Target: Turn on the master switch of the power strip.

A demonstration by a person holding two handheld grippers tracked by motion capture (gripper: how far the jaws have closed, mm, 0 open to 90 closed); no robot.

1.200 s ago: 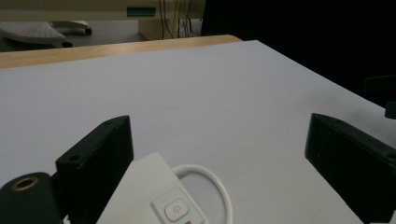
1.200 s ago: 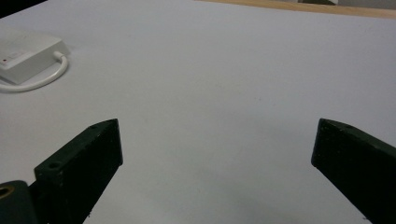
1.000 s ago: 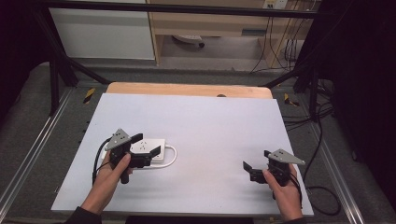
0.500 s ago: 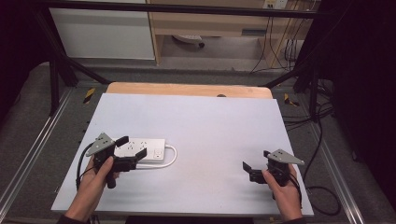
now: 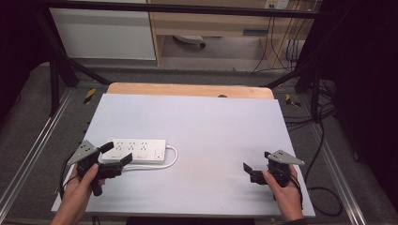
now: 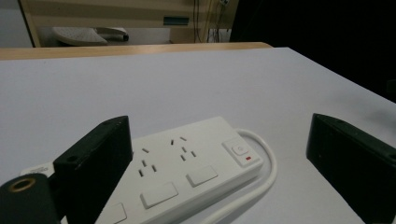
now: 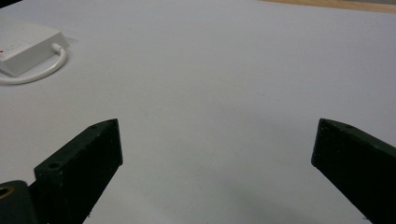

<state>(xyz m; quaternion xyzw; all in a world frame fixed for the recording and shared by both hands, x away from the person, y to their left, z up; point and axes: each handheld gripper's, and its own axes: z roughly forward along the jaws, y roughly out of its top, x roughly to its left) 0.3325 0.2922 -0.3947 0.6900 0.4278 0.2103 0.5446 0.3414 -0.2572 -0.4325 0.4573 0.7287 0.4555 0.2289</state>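
Strip lies white on the table; left gripper gapes wide at its end, gripping nothing; right gripper wide too, empty.

My table has a pale grey top; one white power strip lies flat on it, cord looped alongside.

White power strip lies flat, left of table centre (its cord looped at right end).
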